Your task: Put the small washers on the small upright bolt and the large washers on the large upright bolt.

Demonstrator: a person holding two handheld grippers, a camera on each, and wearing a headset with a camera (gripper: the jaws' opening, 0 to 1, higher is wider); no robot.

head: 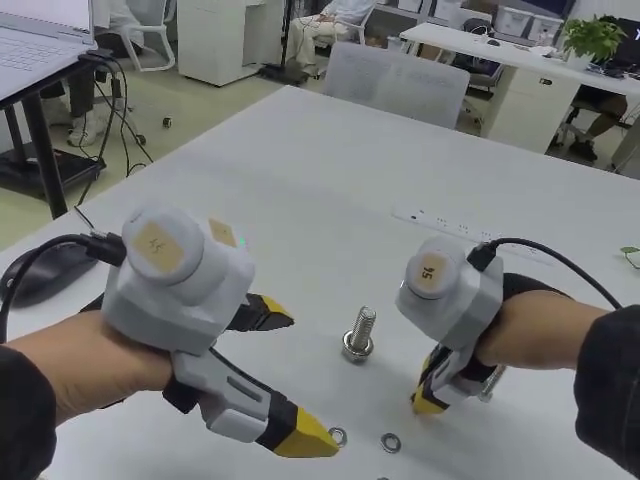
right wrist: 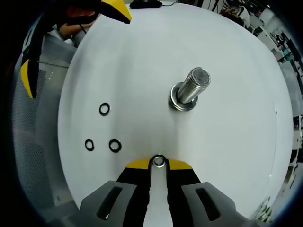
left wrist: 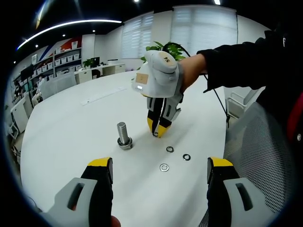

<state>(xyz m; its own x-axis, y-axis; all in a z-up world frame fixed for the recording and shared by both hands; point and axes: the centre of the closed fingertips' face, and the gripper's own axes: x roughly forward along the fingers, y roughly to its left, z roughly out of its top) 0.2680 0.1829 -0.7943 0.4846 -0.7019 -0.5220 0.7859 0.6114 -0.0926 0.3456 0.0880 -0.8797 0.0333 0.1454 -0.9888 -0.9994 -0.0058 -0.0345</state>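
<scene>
Right gripper [right wrist: 159,165], jaws pinching a washer [right wrist: 159,161]: lift level, centre hole over bolt [right wrist: 190,90] if sizes match, then release; left gripper [left wrist: 160,164], jaws spread.

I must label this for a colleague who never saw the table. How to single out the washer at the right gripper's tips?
On the white table, find the upright bolt. Near it the right gripper points its yellow tips down, and the washer sits between them. Three other washers lie loose on the table, touched by nothing.
</scene>
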